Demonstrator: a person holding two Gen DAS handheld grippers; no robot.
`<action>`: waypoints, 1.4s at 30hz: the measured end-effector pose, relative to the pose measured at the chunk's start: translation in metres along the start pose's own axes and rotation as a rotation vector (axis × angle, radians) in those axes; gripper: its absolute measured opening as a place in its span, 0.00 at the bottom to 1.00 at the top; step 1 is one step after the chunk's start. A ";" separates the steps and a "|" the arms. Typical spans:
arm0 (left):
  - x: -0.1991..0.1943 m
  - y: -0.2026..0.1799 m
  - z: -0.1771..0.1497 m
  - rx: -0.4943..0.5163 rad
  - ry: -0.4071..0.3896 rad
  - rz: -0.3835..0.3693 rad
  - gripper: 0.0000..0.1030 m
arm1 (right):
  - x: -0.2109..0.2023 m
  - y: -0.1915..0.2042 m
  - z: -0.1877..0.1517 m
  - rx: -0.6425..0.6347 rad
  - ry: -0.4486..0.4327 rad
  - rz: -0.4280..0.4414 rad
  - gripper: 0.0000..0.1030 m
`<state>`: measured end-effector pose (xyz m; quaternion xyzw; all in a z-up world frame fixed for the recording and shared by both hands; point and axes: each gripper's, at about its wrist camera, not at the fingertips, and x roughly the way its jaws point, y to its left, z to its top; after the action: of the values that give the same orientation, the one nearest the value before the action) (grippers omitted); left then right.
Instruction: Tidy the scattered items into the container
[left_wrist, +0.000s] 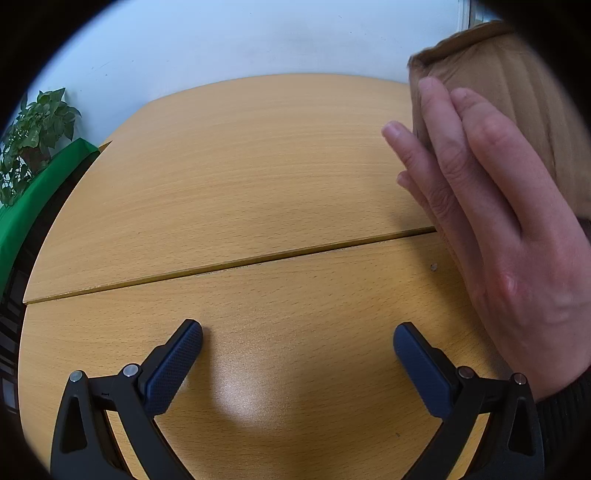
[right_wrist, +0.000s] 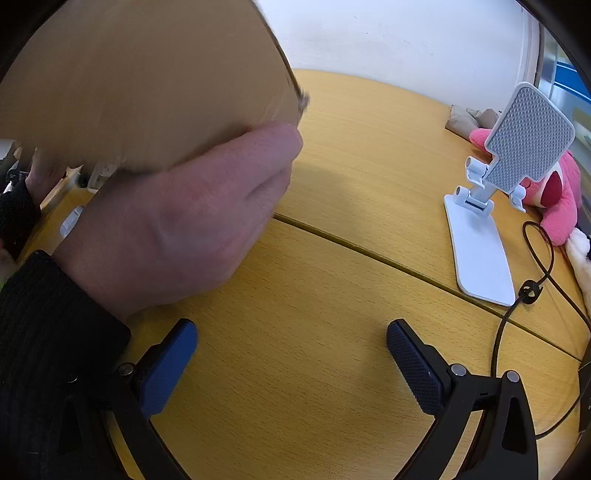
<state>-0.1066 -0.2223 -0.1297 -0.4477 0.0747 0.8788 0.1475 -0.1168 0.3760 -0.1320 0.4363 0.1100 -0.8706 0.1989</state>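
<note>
Left wrist view, left to right: a green-leaved potted plant (left_wrist: 35, 136) stands beyond the far-left edge of the light beech-wood surface (left_wrist: 236, 177), beside a green strip. The left hand-held gripper (left_wrist: 297, 341), black-framed with dark blue textured pads, stands wide and holds nothing; only bare wood lies between its fingers. At the right, a bare hand (left_wrist: 491, 206) with a black knitted cuff lies flat against the side of a brown corrugated cardboard box (left_wrist: 517, 99), the task's container.

Right wrist view, left to right: the same brown cardboard box (right_wrist: 147, 81) fills the upper left, blurred and apparently lifted or tilted off the surface, with a bare hand (right_wrist: 192, 221) pressed under its lower edge. Small pale items show dimly beneath and behind it, too blurred to name. The right hand-held gripper (right_wrist: 291, 338) is likewise wide and empty. Further right stand a white folding phone stand with a grey dotted plate (right_wrist: 491, 206), a thin black cord (right_wrist: 532, 280), and a pink plush toy (right_wrist: 557, 199) lying near the surface's right edge.

Judged step: the container is being positioned; no item has yet been grasped. The next move likely calls for setting the box down steady and open side up, then bringing a gripper to a scattered item such as the plush toy.
</note>
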 end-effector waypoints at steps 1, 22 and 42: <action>0.000 0.000 0.000 0.000 0.000 0.000 1.00 | 0.000 0.000 0.000 0.000 0.000 0.000 1.00; -0.001 0.002 0.002 -0.001 0.000 0.001 1.00 | 0.000 -0.001 0.001 -0.001 0.000 0.000 1.00; 0.001 0.002 0.004 -0.001 0.000 0.002 1.00 | 0.000 -0.001 0.001 -0.002 0.000 0.001 1.00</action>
<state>-0.1106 -0.2229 -0.1283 -0.4478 0.0745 0.8789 0.1464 -0.1176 0.3772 -0.1313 0.4361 0.1106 -0.8704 0.1997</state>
